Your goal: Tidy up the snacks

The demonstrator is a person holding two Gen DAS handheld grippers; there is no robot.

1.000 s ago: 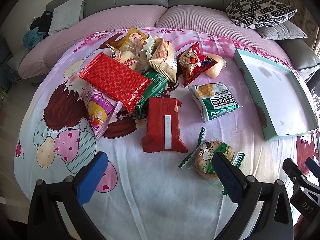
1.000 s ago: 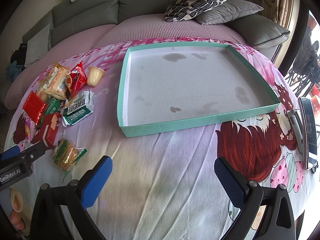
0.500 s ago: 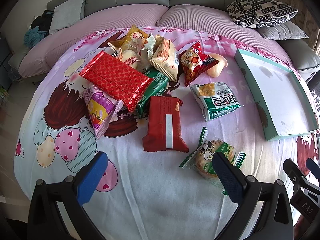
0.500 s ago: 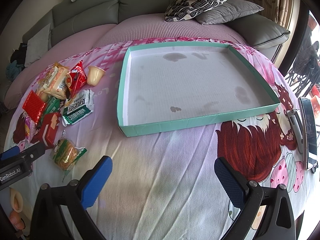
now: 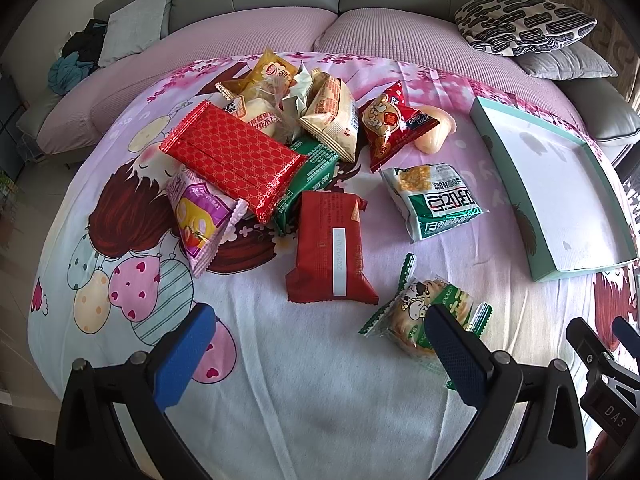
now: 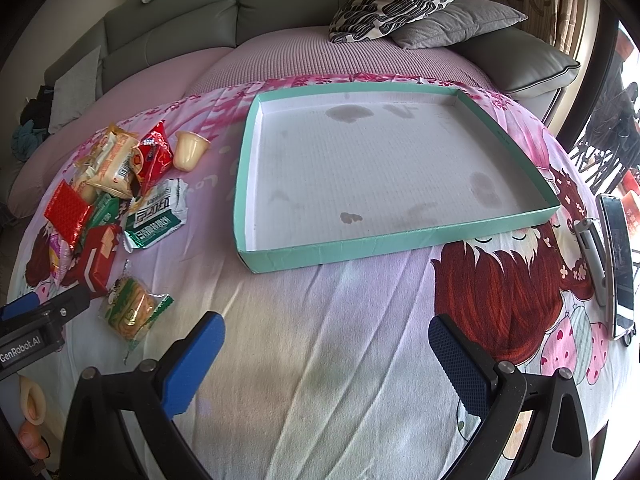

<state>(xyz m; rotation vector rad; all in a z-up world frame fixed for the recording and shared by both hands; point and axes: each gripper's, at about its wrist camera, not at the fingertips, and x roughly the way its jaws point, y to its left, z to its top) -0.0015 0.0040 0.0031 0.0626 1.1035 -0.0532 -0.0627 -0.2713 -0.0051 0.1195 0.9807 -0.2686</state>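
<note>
- Since a second ago the left hand-held gripper (image 5: pixel 320 360) has eased forward a little; the snack pile sits slightly lower and nearer in its view. No packet has been moved. Judgement: approach only, sorting not begun.
- Right view is unchanged over the same second; the right hand-held gripper (image 6: pixel 326 364) hovers motionless.
- Left hand-held gripper: jaws spread wide, nothing between them, held low over the bedsheet (image 5: pixel 320 420). The green cookie packet (image 5: pixel 424 312) lies just ahead, partly behind its right finger; the dark red packet (image 5: pixel 330 256) is ahead of centre.
- Right hand-held gripper: jaws wide apart, empty, aimed at the teal tray (image 6: pixel 400 242) straight ahead.
- Tray holds no snacks, only stains on its white floor.
- All snacks lie ahead of the left gripper and to the tray's left: red patterned packet (image 5: pixel 232 156), green-white Korean packet (image 5: pixel 438 200), jelly cup (image 6: pixel 190 150).
- Likely first pick: the cookie packet, nearest and lying apart.
</note>
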